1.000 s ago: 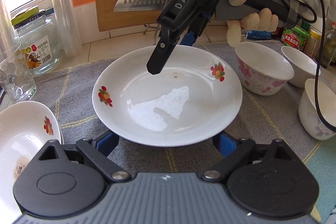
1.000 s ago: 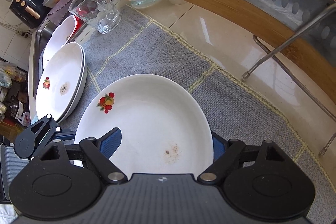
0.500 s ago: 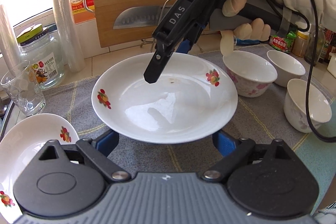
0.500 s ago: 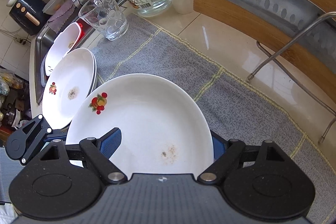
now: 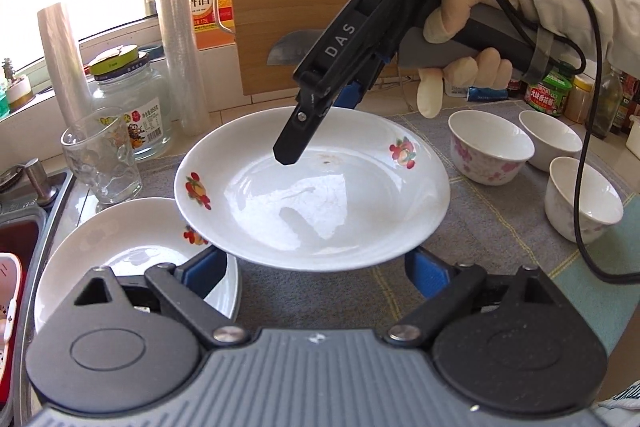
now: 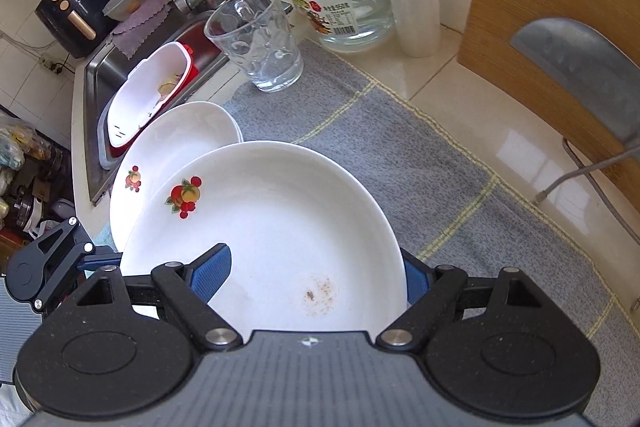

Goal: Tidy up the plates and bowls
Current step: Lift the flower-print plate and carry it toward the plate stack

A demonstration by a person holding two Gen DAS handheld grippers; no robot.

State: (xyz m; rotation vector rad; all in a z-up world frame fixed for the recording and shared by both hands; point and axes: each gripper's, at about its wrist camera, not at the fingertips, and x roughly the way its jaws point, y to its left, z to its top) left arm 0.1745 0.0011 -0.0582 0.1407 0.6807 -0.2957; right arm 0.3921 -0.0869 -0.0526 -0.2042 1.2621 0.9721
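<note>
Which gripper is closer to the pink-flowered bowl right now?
Right. The right gripper holds the lifted plate's far rim, just across from the pink-flowered bowl. The left gripper grips the plate's near rim, a plate's width farther away.

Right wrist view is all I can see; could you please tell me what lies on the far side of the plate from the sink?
Observer: Three bowls stand on the mat there, clear of the plate.
Operator: Thank you; are any of them stacked?
Observer: No, none sits in another; all are upright, and the one nearest the plate has pink flowers.
Operator: And behind them?
Observer: A green-labelled jar stands at the back of the counter.
</note>
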